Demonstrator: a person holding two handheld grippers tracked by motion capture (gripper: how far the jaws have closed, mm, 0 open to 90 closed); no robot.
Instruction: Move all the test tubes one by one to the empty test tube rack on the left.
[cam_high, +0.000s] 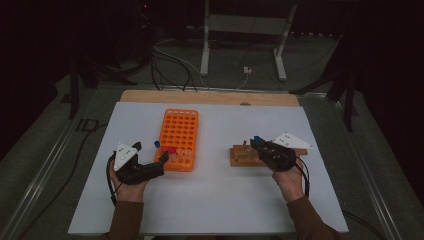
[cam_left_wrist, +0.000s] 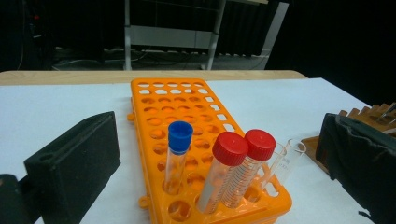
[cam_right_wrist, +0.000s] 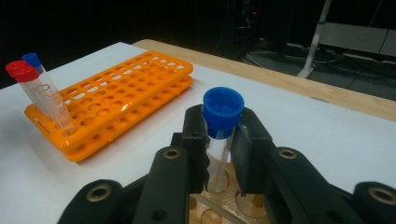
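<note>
A clear tube with a blue cap (cam_right_wrist: 219, 135) is being pinched by the right tongs (cam_right_wrist: 218, 154) — the two black pads are being pressed on its sides, just under the cap. The tube is being held upright, with its bottom end down at a hole of the wooden rack (cam_right_wrist: 219, 212), which is lying right under these tongs. In the high view the right tongs (cam_high: 261, 145) are being held over that wooden rack (cam_high: 243, 156) on the white table (cam_high: 215, 200).

The left tongs (cam_high: 159, 159) are being held spread wide — nothing is being pinched between them. The orange rack (cam_left_wrist: 187, 135) is sitting in the gap in front of them, close to their tips. At the end of the rack nearest these tongs, a blue-capped tube (cam_left_wrist: 177, 156) and two red-capped tubes (cam_left_wrist: 236, 170) are being kept upright in its holes. Beside the red ones, two clear tubes without caps (cam_left_wrist: 287, 161) are leaning a little.
</note>
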